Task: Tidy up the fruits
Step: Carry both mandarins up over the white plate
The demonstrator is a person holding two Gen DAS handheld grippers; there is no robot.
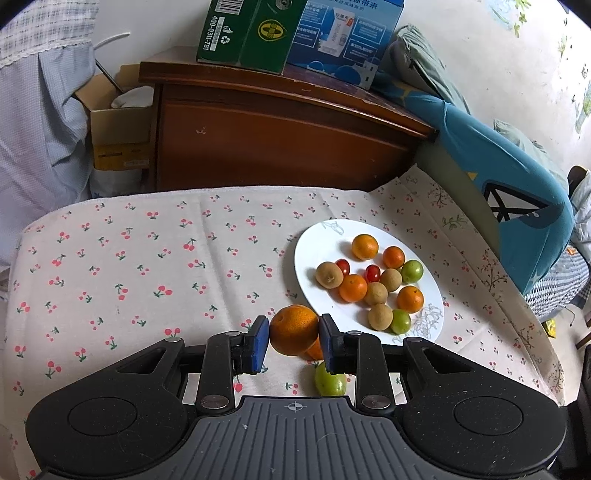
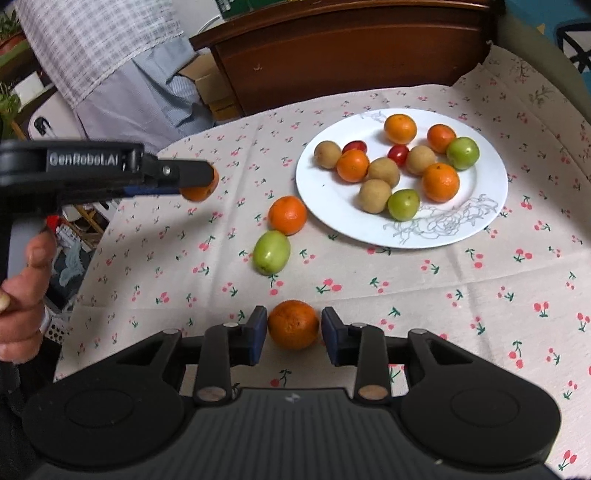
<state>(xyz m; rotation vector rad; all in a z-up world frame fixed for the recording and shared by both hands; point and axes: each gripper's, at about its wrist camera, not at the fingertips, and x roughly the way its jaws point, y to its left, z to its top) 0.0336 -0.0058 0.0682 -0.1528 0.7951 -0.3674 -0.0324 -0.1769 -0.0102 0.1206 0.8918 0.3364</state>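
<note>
My left gripper [image 1: 294, 332] is shut on an orange [image 1: 294, 334], held above the cherry-print cloth; the right wrist view shows that gripper [image 2: 201, 184] from the side, raised at the left. Under it lie another orange [image 2: 287, 215] and a green fruit [image 2: 271, 253]. My right gripper [image 2: 293, 332] stands over a third orange [image 2: 293, 329] that rests on the cloth between its blue pads, with slim gaps either side. A white plate [image 2: 480, 221] at the right holds several small oranges, brown fruits, green fruits and two cherry tomatoes.
A person's hand [image 2: 22, 295] grips the left tool's handle at the table's left edge. Behind the table stand a brown wooden cabinet [image 1: 277, 147] with cartons [image 1: 295, 33] on top, an open cardboard box [image 1: 118, 122] and blue bedding [image 1: 498, 155].
</note>
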